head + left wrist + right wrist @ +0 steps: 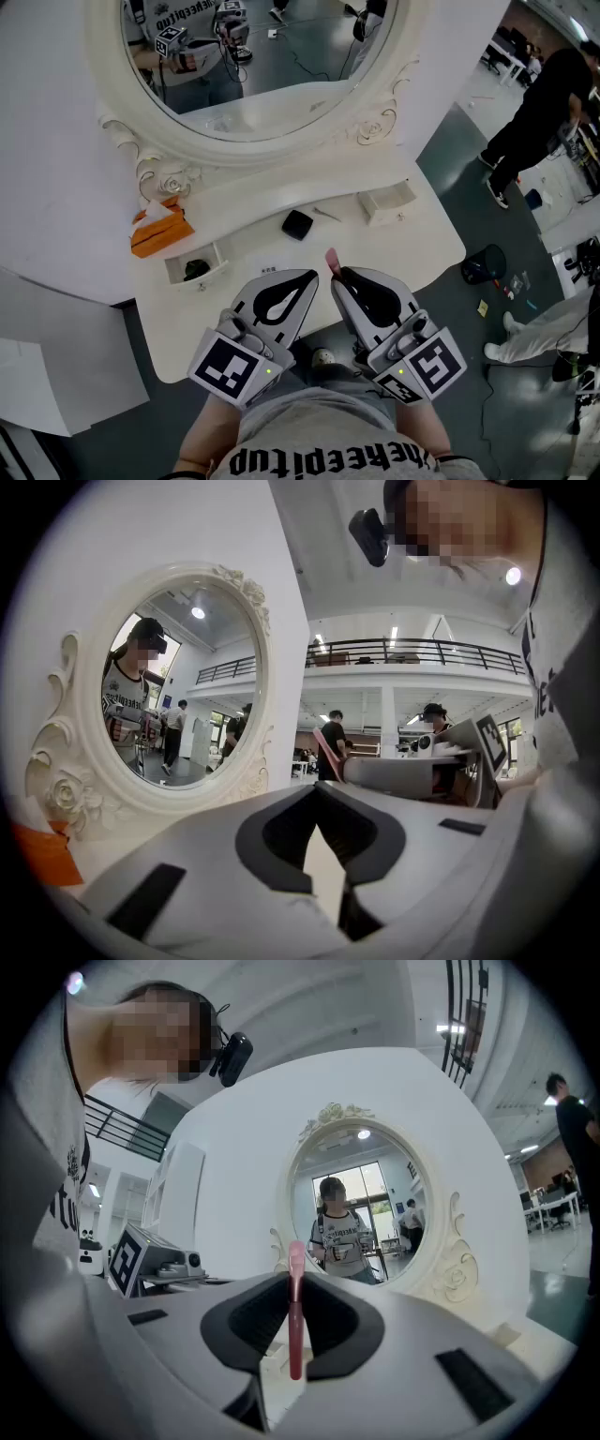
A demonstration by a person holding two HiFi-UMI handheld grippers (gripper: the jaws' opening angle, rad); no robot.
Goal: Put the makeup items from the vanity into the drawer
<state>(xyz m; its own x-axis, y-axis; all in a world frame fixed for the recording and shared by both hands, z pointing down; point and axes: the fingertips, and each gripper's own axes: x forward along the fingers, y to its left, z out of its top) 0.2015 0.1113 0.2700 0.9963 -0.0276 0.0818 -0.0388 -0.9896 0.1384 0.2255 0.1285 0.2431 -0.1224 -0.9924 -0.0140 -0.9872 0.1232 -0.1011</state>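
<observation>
Your right gripper [341, 276] pinches a slim pink makeup stick [332, 262] over the white vanity top [417, 236]. Beyond it lies a small black square compact [297, 224], between two open white drawers [200, 278].

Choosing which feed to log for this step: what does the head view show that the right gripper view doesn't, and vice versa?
Head view only: the black compact on the vanity top, the orange box, and the left drawer open with a dark item inside. Right gripper view only: the right gripper shut on the pink stick, pads on either side. Both: the stick, the oval mirror and the left gripper.
</observation>
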